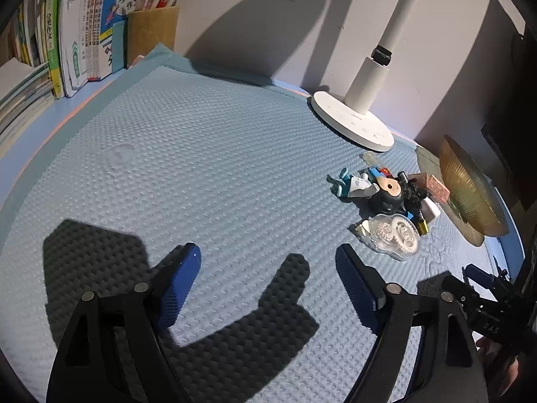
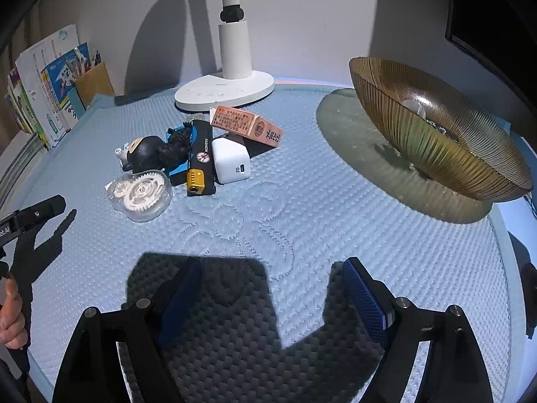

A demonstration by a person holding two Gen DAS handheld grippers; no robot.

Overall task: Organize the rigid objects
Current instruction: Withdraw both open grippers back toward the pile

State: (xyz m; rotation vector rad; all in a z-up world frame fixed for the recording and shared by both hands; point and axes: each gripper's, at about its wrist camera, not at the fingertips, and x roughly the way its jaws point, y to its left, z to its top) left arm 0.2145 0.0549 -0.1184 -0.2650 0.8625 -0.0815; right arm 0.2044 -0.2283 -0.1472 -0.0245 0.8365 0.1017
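A pile of small rigid objects lies on the blue mat: a clear correction-tape dispenser (image 2: 139, 196) with white gears, a black figurine (image 2: 144, 156), a black stick with a gold end (image 2: 200, 164), a white charger cube (image 2: 231, 161) and an orange box (image 2: 246, 126). The dispenser (image 1: 396, 235) and figurine (image 1: 386, 194) also show in the left wrist view. An amber ribbed glass bowl (image 2: 436, 127) stands to the right, with something small inside. My left gripper (image 1: 268, 278) is open and empty, left of the pile. My right gripper (image 2: 272, 288) is open and empty, in front of the pile.
A white lamp base (image 2: 225, 90) stands behind the pile, against the wall. Books (image 1: 67, 33) and a brown pen holder (image 1: 151, 33) line the far left. The blue textured mat (image 1: 201, 168) covers the table. The left gripper's tip (image 2: 40, 211) shows at the right view's left edge.
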